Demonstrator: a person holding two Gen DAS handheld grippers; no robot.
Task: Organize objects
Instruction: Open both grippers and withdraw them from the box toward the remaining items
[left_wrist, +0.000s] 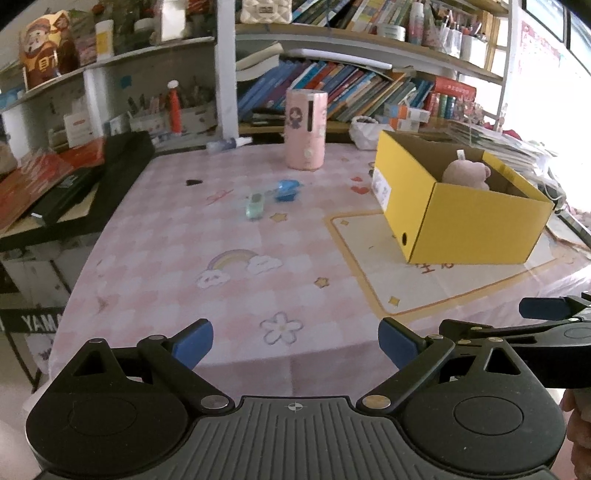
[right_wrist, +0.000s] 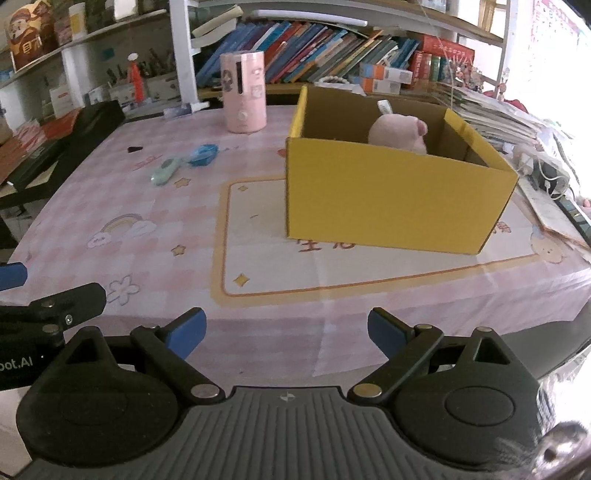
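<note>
My left gripper (left_wrist: 295, 343) hung low over the near edge of the table (left_wrist: 166, 258), blue pads spread wide, nothing btwn them. My right gripper (right_wrist: 286, 332) sat just beside it on the right, pads also wide apart and empty; its blue tip showed at the right edge of the left view.

Going left to right across the pink checked cloth: a small black bit (left_wrist: 192, 181) lay far off to the left. Next, near the table's middle, a mint-green toy (left_wrist: 254, 206), w/ a blue toy (left_wrist: 287, 190) just beside it on the right, maybe touching; I couldn't tell. Behind them a pink cylinder (left_wrist: 306, 129) stood upright near the back edge. Far right, a yellow box (left_wrist: 461, 218) stood open-topped on a cream mat, w/ a pink plush (left_wrist: 466, 173) already inside.

The relation that mattered: both loose toys lay ahead of my left fingers, slightly left of centre, well apart from the pads. From the right gripper they lay far to the front-left, w/ the box straight ahead instead. So my left hand looked nearer the toys, my right nearer the box. In the right view the green toy's long axis ran diagonally, near-left to far-right, toward the blue one; I judged a grasp would want the pads closing across that line.
</note>
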